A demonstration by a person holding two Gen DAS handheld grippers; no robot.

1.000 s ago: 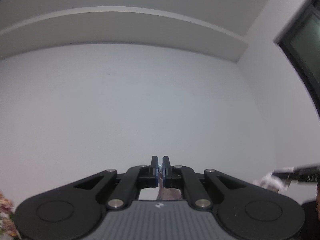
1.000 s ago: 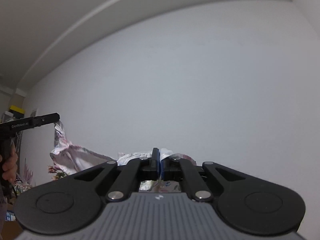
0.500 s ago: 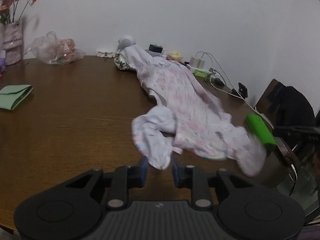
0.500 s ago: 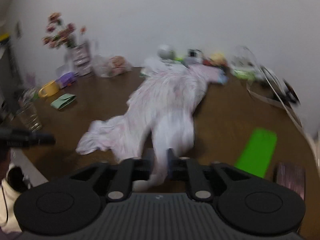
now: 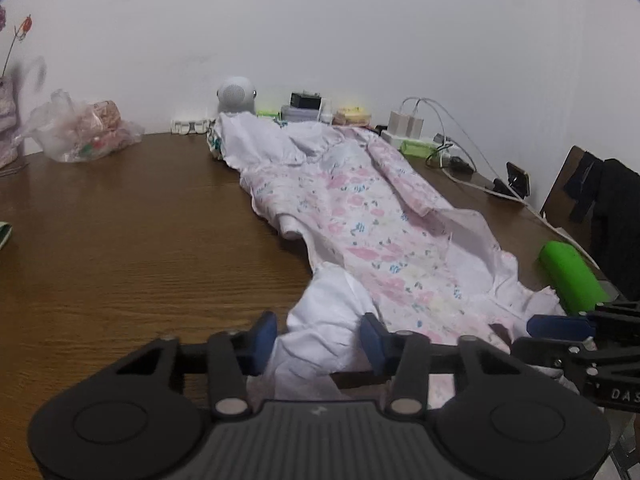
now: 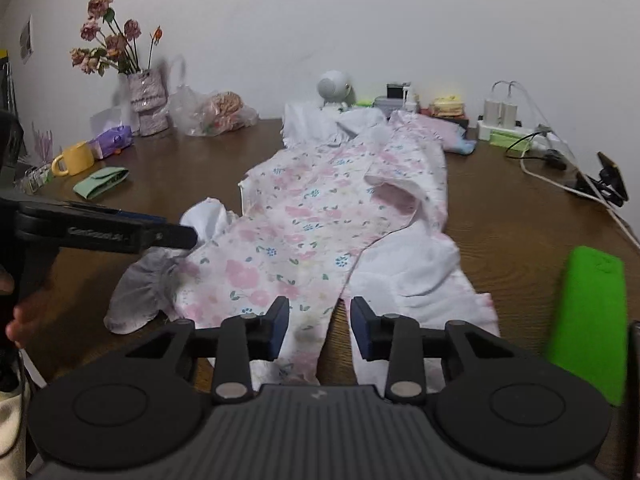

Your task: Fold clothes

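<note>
A white garment with pink flower print (image 5: 360,216) (image 6: 320,216) lies stretched lengthwise on the brown wooden table (image 5: 120,248) (image 6: 512,224), its far end near the wall. My left gripper (image 5: 318,338) is open over the near left leg end, with loose white cloth between its blue pads. My right gripper (image 6: 319,328) is open above the near hem, a strip of cloth lying below the gap. In the right wrist view the left gripper (image 6: 176,236) reaches in from the left over the rumpled leg.
A bright green roll (image 5: 570,276) (image 6: 588,320) lies at the near right. Flowers in a vase (image 6: 140,92), a yellow mug (image 6: 76,158), a green pouch (image 6: 102,182), a plastic bag (image 5: 80,132), chargers and cables (image 5: 440,144) line the far edge. A chair with dark clothing (image 5: 608,208) stands right.
Both grippers came down from facing the wall with the garment held, laid it on the table, and opened, letting the cloth go.
</note>
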